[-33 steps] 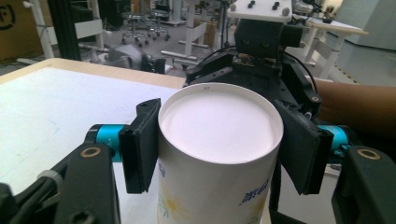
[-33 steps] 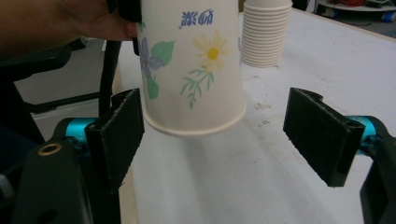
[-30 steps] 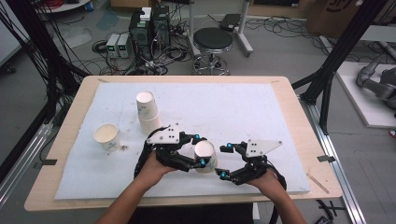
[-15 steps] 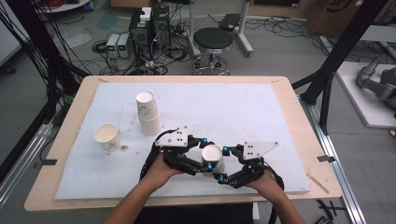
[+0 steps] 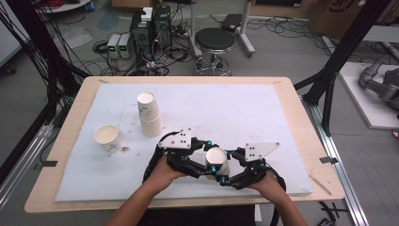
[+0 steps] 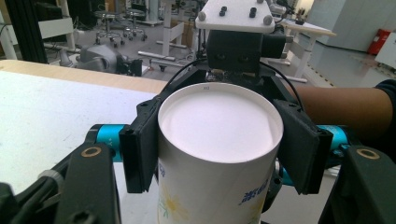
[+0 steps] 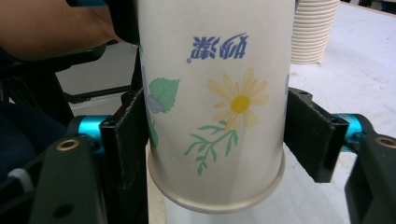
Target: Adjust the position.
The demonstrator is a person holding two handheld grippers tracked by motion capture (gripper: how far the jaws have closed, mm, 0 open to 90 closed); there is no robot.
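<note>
High view, upturned cup (image 5: pixel 217 160) between both claws

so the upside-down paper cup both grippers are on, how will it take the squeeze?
The paper cup looks thin-walled, so it will probably dent under hard clamping. It seems empty and inverted, likely very light. The right gripper, whose jaws have just been closing, sits near the rolled rim, probably the stiffest zone; the left gripper clamps near the base.
</note>
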